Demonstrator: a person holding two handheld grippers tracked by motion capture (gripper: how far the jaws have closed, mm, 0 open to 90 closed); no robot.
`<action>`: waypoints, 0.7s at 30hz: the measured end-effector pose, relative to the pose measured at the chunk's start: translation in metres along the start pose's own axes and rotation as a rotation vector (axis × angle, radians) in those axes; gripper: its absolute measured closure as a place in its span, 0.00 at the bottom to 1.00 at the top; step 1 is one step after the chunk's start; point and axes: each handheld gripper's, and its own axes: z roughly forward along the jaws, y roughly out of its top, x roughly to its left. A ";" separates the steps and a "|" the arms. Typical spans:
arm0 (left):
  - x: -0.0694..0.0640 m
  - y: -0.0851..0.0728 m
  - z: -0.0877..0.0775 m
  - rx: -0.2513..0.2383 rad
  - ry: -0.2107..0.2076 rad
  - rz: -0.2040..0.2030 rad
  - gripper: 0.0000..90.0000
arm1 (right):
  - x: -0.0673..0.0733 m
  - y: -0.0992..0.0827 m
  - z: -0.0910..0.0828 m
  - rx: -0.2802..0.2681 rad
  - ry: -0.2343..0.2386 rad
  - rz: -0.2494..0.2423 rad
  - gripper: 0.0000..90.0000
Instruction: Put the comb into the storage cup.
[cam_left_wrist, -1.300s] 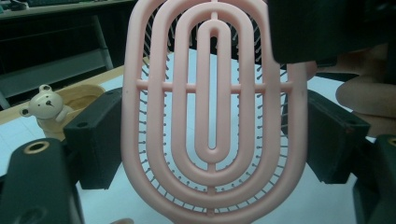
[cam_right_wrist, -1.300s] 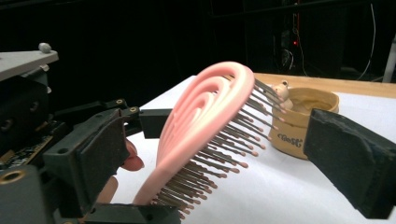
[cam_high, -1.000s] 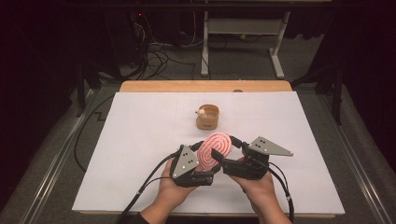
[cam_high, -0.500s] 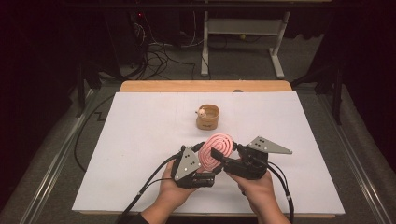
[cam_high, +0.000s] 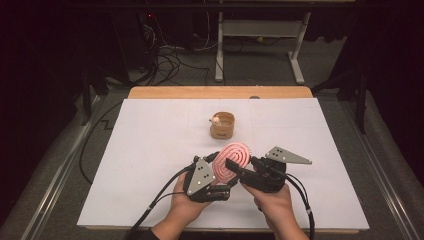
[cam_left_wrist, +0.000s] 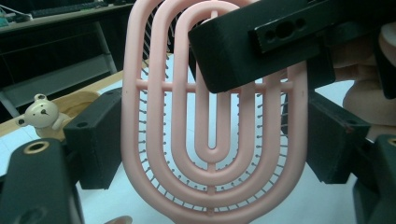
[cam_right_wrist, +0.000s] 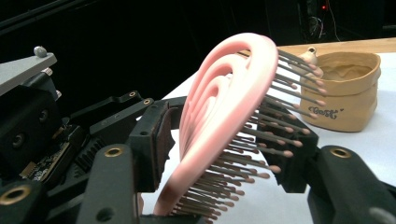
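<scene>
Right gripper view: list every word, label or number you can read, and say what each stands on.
"Gast" or similar, in dark cursive on the side of the tan cup; the lettering is too soft to be sure of the spelling.
The pink brush carries no writing that can be read.

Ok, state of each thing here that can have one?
Brush: lifted off the table, tilted, bristles facing away from the person.
Left gripper: shut on the brush's edges.
Right gripper: jaws just closing across the brush's back and bristles, grip unclear.
Pot: upright, open, bear on rim.
</scene>
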 end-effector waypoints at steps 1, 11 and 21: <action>0.000 0.000 0.000 0.000 0.001 0.001 0.20 | 0.000 0.000 0.000 -0.001 -0.001 0.000 0.53; -0.001 0.000 0.000 -0.002 0.003 0.007 0.20 | -0.001 0.000 -0.001 -0.013 0.010 0.020 0.57; 0.000 0.001 0.000 -0.003 0.006 0.008 0.20 | -0.001 0.000 -0.001 -0.009 0.020 0.022 0.55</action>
